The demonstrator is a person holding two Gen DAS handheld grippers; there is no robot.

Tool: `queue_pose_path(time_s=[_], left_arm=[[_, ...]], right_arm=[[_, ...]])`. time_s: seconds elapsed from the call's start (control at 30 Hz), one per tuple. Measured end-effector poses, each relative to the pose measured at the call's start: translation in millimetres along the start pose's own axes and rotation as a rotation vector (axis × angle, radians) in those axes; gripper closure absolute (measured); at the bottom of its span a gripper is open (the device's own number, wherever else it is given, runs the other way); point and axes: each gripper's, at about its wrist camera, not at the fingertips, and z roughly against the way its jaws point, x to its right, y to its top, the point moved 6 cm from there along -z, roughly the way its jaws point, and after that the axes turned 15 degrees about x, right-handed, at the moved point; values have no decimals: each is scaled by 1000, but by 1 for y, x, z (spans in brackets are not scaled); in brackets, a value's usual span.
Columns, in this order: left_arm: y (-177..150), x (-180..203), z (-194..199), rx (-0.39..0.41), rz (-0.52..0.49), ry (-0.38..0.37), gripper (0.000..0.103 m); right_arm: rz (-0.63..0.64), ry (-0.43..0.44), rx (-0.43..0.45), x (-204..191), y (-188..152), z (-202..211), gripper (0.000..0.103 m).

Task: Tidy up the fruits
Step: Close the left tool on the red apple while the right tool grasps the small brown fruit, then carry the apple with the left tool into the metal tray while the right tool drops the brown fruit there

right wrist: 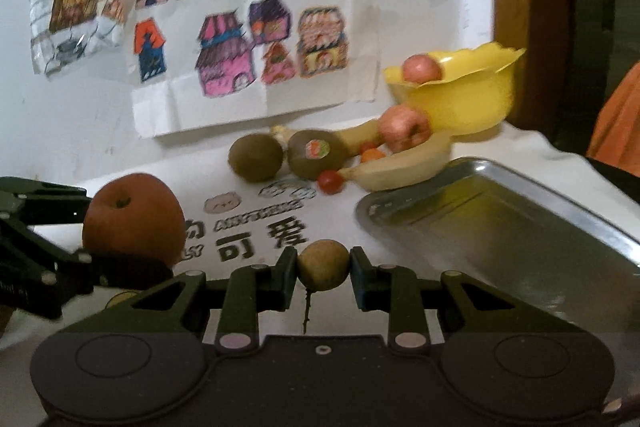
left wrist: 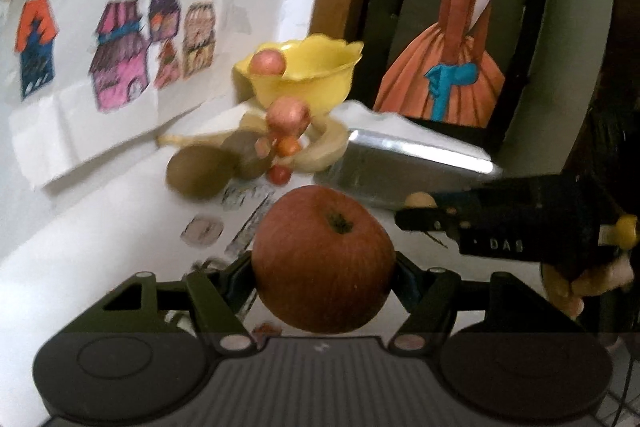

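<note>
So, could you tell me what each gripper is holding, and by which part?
The left gripper grips the red apple by its sides, stem up; the right gripper pinches a small brown fruit across its middle.

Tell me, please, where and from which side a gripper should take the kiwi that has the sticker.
Grip the stickered kiwi across its short middle, coming from above. The other kiwi nearly touches its left side, and a banana and a cherry tomato crowd its right, so a front-to-back pinch probably fits best.
</note>
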Motion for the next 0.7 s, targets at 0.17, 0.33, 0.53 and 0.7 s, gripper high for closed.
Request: queue_pose_path(time_s=[0.17,0.33,0.53,0.7], left_arm=[[27,18,-17,63,-28,-36,29],[45,38,-53,110,-26,-73,29],[47,57,-102,116,-37,-109,29],[40,66,-134,99,-26,-131,29]], right_arm=[[-20,-84,55,34,11,20,73],[-16,-179,89,74,13,27,73],[-23,-243,88,109,2,23,73],[-36,-254,72,124,-10,18,73]])
